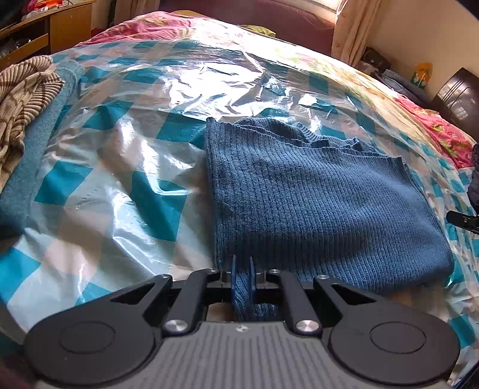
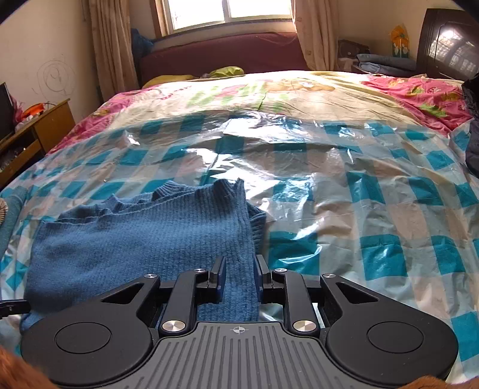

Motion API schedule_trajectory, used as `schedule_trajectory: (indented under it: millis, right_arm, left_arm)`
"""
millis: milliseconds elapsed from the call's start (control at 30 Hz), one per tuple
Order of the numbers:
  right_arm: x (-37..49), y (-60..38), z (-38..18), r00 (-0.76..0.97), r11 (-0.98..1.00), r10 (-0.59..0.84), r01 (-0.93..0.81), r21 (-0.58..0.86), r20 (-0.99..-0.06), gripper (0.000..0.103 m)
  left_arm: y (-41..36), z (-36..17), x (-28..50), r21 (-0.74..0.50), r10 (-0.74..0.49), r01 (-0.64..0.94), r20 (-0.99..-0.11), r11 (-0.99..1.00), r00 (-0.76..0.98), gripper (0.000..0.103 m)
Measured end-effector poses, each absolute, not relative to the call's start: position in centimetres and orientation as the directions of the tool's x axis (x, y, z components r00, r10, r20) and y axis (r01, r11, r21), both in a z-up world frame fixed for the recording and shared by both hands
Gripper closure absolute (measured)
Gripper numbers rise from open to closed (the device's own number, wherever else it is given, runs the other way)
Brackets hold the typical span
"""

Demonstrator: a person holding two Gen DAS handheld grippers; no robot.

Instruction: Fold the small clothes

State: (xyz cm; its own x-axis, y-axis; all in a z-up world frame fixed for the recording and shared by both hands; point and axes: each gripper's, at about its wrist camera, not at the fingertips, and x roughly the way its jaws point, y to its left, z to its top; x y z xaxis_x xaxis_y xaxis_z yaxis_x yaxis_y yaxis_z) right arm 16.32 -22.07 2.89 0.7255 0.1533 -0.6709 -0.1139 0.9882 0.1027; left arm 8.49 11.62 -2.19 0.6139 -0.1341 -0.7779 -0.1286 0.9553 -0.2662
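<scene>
a blue ribbed knit sweater [image 1: 317, 209] lies folded on a clear plastic sheet [image 1: 125, 167] with a teal-and-white check pattern, spread over the bed; in the left wrist view it fills the area from the centre out toward 3 o'clock, and in the right wrist view [image 2: 134, 239] it sits from the centre toward 9 o'clock, its ribbed collar bunched at the far edge. the left gripper [image 1: 242, 269] has its blue pads drawn narrow and pinches the near hem of the sweater between them, at 6 o'clock in its own view. the right gripper [image 2: 239, 269] stands a little wider, with a thicker band of the sweater's edge filling the gap and touching both pads. a tip of the right gripper shows at 3 o'clock in the left view. at 9 o'clock in the left view lies a pile of clothes: a tan striped knit [image 1: 21, 98] on top of a teal garment [image 1: 39, 143]. beyond the plastic, at 12 o'clock, are a pink floral bedspread [image 2: 419, 92], a dark red headboard [image 2: 227, 51], curtains [image 2: 107, 45] and a window [image 2: 227, 12]; a wooden desk [image 2: 36, 128] stands at 9 to 10 o'clock in the right view.
</scene>
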Motion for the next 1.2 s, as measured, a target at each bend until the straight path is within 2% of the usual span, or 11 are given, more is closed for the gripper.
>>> schedule_trajectory:
  millis: [167, 333, 467, 533, 667, 767, 900, 1033, 1067, 1167, 1200]
  right_arm:
    - [17.1, -16.9, 3.6, 0.663, 0.958, 0.275, -0.25, 0.14, -0.697, 0.082]
    - [18.9, -9.1, 2.9, 0.542, 0.904, 0.39, -0.381, 0.196, -0.744, 0.072]
    - [20.3, -2.7, 2.3, 0.474, 0.866, 0.423, -0.462, 0.191, -0.772, 0.063]
    - [21.1, 0.2, 2.0, 0.441, 0.853, 0.431, -0.483, 0.196, -0.787, 0.062]
    - [22.7, 4.8, 1.1, 0.384, 0.846, 0.41, -0.498, 0.188, -0.827, 0.049]
    - [23.2, 7.6, 0.3, 0.354, 0.845, 0.368, -0.514, 0.15, -0.86, 0.045]
    - [23.5, 10.2, -0.9, 0.375, 0.85, 0.247, -0.527, 0.014, -0.894, 0.042]
    - [23.8, 11.8, -2.2, 0.39, 0.813, 0.152, -0.572, -0.109, -0.908, 0.042]
    - [24.0, 11.8, -2.5, 0.393, 0.811, 0.139, -0.572, -0.123, -0.909, 0.046]
    - [24.8, 11.0, -2.2, 0.396, 0.823, 0.12, -0.553, -0.132, -0.91, 0.073]
    - [25.0, 10.4, -1.9, 0.389, 0.831, 0.132, -0.545, -0.112, -0.912, 0.079]
  left_arm:
    - [11.7, -2.3, 7.7, -0.319, -0.155, -0.153, -0.758, 0.935, 0.633, 0.083]
    - [12.2, -2.8, 7.6, -0.38, -0.205, -0.152, -0.746, 0.913, 0.634, 0.075]
    - [12.5, -3.0, 7.4, -0.423, -0.252, -0.132, -0.732, 0.896, 0.633, 0.07]
    - [12.6, -2.9, 7.3, -0.435, -0.267, -0.121, -0.725, 0.892, 0.635, 0.068]
    - [12.9, -3.1, 7.4, -0.473, -0.307, -0.108, -0.712, 0.875, 0.631, 0.067]
    - [13.1, -3.1, 7.3, -0.498, -0.337, -0.094, -0.701, 0.862, 0.628, 0.066]
    - [13.0, -3.1, 7.2, -0.511, -0.361, -0.073, -0.693, 0.856, 0.625, 0.066]
    - [12.9, -3.0, 7.2, -0.514, -0.368, -0.062, -0.689, 0.856, 0.624, 0.066]
    - [12.9, -3.0, 7.3, -0.512, -0.365, -0.064, -0.689, 0.857, 0.626, 0.066]
    - [12.8, -2.6, 7.0, -0.487, -0.333, -0.071, -0.69, 0.871, 0.642, 0.066]
    - [12.7, -2.5, 7.0, -0.478, -0.323, -0.073, -0.689, 0.875, 0.649, 0.066]
